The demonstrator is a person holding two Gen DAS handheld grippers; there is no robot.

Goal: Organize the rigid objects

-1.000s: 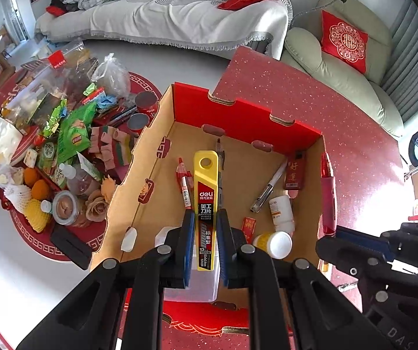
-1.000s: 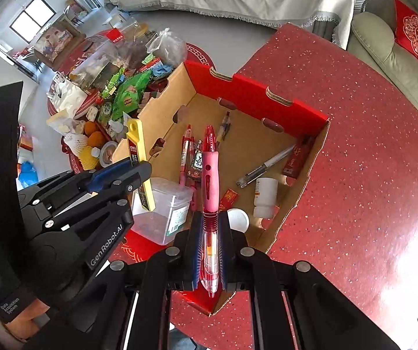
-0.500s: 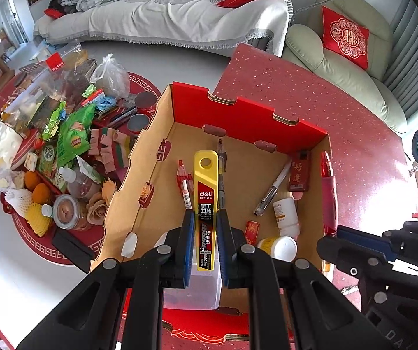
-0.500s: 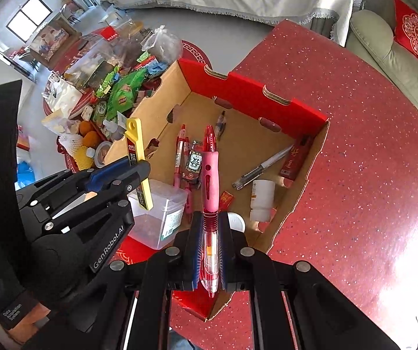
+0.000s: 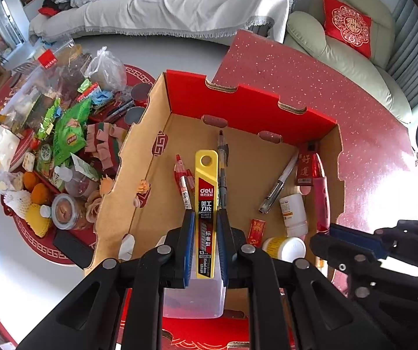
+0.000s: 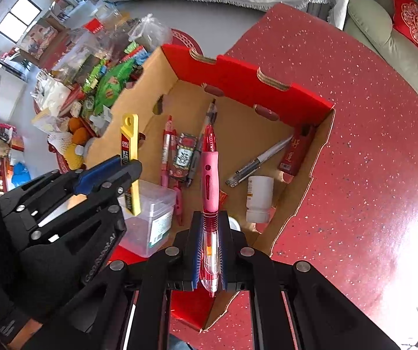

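Note:
My left gripper (image 5: 205, 218) is shut on a yellow Deli blade case (image 5: 206, 198) and holds it above the near end of an open cardboard box (image 5: 238, 99) with red walls. My right gripper (image 6: 210, 221) is shut on a pink and red pen (image 6: 210, 175), held over the box's near right part. The blade case also shows in the right wrist view (image 6: 128, 151), above a clear plastic tub (image 6: 150, 215). Several pens (image 5: 279, 183), a white bottle (image 5: 294, 213) and a red lighter (image 5: 304, 166) lie in the box.
The box stands on a red speckled table (image 6: 369, 145). To the left, a low round table (image 5: 34, 145) is heaped with snack bags, fruit and jars. A sofa (image 5: 165, 8) and an armchair (image 5: 354, 43) stand behind.
Both grippers have risen or drawn back slightly, so the box looks a little farther. Both still hold their objects.

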